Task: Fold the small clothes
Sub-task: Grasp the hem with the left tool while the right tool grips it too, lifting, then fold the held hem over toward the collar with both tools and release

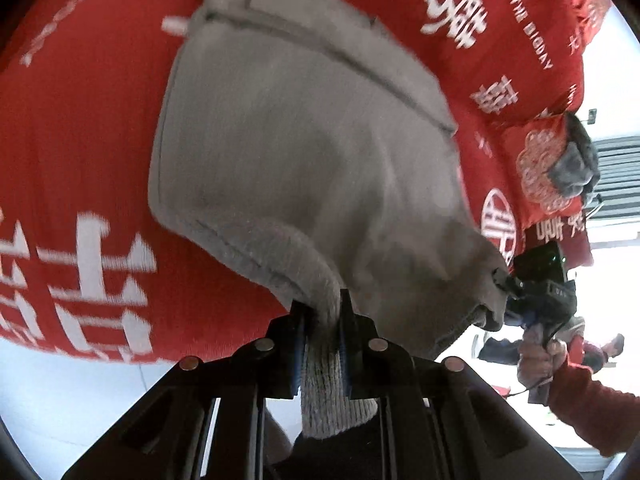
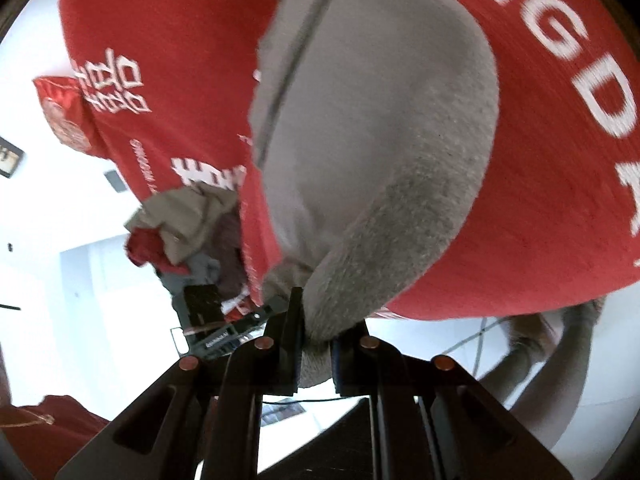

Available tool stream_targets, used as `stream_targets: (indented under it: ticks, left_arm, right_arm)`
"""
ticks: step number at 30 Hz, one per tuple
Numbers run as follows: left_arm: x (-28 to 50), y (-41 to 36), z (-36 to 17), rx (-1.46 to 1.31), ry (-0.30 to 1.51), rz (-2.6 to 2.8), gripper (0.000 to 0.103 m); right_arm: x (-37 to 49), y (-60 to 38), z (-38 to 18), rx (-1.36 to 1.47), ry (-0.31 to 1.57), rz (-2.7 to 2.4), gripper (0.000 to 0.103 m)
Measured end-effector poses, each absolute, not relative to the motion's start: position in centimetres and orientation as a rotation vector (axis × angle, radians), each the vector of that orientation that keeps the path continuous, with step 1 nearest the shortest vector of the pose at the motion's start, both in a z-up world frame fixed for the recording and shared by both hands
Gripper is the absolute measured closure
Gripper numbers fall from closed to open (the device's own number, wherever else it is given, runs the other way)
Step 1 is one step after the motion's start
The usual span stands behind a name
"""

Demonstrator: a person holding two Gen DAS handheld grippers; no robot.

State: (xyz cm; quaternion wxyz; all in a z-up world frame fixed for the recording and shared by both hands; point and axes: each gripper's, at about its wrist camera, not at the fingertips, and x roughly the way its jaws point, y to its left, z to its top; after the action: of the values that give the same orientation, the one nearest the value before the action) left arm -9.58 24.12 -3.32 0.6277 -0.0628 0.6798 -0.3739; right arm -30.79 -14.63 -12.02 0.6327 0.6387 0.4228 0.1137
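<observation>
Fingers of both the left gripper and right gripper clamped the grey garment above the red cloth.

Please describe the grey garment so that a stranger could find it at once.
Look at the red cloth with white characters. On it lies the grey garment, its near edge pinched by the left tongs and right tongs. Unlike the crumpled clothes pile, it is plain grey fleece.

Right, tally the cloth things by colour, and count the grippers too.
Grey garment: 1, pinched by the left gripper and the right gripper.
Red printed cover: 1.
Red patterned cushion: 1.
Heap of mixed clothes: 1 pile, the pieces too bunched to count.
Grippers: 2.
Total: 6.
</observation>
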Motion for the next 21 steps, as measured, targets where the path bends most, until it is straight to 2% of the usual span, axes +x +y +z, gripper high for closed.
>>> stream_targets:
  ticks: [9, 16, 21]
  left_arm:
    - [-3.8, 22.9, -0.8, -0.234, 1.479, -0.814, 0.088]
    - [-1.2, 21.8, -0.9, -0.364, 1.51, -0.749, 0.088]
    - [2.3, 19.5, 1.1, -0.393, 1.442, -0.742, 0.088]
  right_arm:
    - [-25.8, -17.9, -8.1, 1.477, 0.816, 0.325, 0.091]
    - [-21.5, -20.8, -7.4, 1.496, 0.816, 0.328, 0.091]
    - [-18.5, -22.9, -6.2, 1.523, 0.766, 0.36, 0.091]
